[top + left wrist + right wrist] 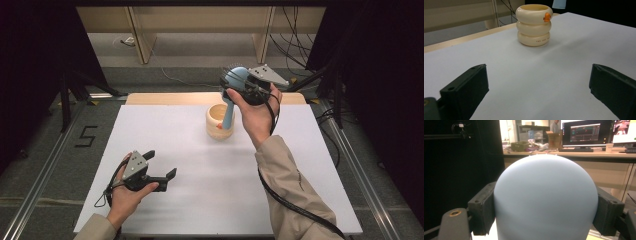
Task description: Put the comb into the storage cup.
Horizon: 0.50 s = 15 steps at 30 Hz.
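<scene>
My right gripper point(241, 84) is raised over the far middle of the white table point(200, 200) and is shut on the round head of a light blue hairbrush point(234, 79). Both pads press its sides in the right gripper view, around the blue head point(546, 195). The handle point(228, 112) hangs down, crossing the cream ringed holder point(215, 120) in the high view. In the left gripper view the handle's tip point(559, 3) shows just above and right of the holder point(534, 23), apart from it. My left gripper point(161, 164) rests low at the near left, open and empty point(536, 85).
An orange spot point(546, 17) marks the holder's upper ring. A wooden strip point(165, 98) runs along the table's far edge. Black curtains flank both sides, and cables point(295, 40) lie on the floor beyond. White table surface stretches between the left gripper and the holder.
</scene>
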### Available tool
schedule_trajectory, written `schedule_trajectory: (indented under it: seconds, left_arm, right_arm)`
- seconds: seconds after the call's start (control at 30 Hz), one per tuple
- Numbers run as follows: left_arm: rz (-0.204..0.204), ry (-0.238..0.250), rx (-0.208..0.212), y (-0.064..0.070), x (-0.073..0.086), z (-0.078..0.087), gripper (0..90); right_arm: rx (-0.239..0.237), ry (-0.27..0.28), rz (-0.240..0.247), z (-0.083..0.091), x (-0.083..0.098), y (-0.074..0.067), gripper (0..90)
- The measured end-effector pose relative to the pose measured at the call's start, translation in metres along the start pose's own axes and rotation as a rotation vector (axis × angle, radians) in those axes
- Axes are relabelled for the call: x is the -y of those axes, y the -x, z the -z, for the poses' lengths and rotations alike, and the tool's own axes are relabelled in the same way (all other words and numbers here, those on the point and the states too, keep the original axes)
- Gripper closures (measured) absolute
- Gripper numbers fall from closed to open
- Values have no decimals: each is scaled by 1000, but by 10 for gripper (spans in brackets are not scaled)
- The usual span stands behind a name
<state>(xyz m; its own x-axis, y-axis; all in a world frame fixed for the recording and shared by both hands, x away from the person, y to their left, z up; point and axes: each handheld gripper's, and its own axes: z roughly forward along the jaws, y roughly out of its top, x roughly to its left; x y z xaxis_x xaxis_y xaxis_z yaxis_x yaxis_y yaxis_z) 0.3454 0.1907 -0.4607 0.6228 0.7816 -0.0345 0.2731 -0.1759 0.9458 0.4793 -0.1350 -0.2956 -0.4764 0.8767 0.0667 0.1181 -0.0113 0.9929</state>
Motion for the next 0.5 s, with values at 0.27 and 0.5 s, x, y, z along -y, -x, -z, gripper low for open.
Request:
schedule_trajectory:
  seconds: [0.27,0.5]
  left_arm:
    - [1,0,0,0,0,0,19]
    - [3,2,-1,-1,0,0,19]
  right_arm:
    - [6,10,-1,-3,-3,2,207]
    - [11,18,-3,-8,-4,3,207]
